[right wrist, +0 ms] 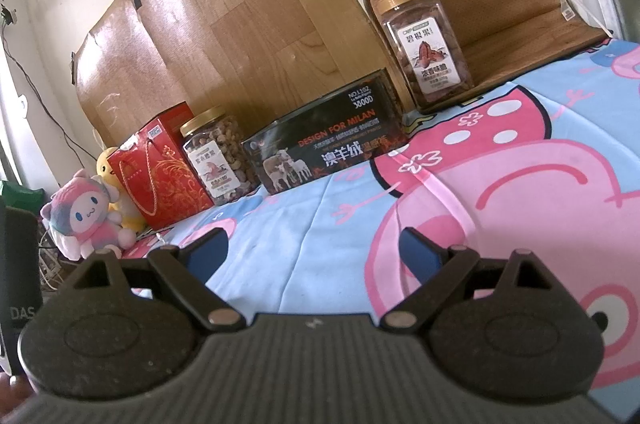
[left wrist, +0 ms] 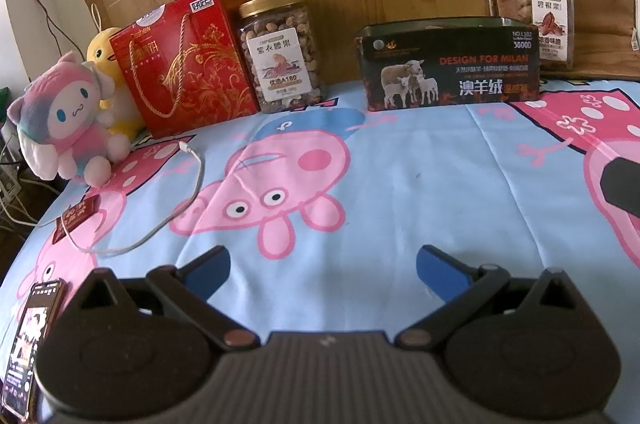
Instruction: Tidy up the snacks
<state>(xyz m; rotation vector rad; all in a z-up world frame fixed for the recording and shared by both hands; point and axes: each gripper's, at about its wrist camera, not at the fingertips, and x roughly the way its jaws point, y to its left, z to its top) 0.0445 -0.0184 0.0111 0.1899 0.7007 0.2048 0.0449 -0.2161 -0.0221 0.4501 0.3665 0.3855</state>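
Observation:
A red gift box [left wrist: 184, 63] with a rope handle stands at the back left of the bed; it also shows in the right wrist view [right wrist: 160, 167]. A gold-lidded nut jar [left wrist: 282, 51] stands beside it and shows in the right wrist view [right wrist: 222, 153]. A second nut jar [left wrist: 538, 11] stands at the back right on a brown cushion; it shows in the right wrist view [right wrist: 426, 43]. A small dark red snack packet [left wrist: 78, 214] lies at the left. My left gripper [left wrist: 323, 264] is open and empty above the sheet. My right gripper [right wrist: 314, 248] is open and empty.
A black open box [left wrist: 448, 63] printed with sheep stands at the back middle, seen also in the right wrist view [right wrist: 324, 151]. Two plush toys [left wrist: 68, 119] sit at the far left. A white cable [left wrist: 176, 207] and a phone [left wrist: 32, 336] lie on the cartoon bedsheet [left wrist: 400, 183].

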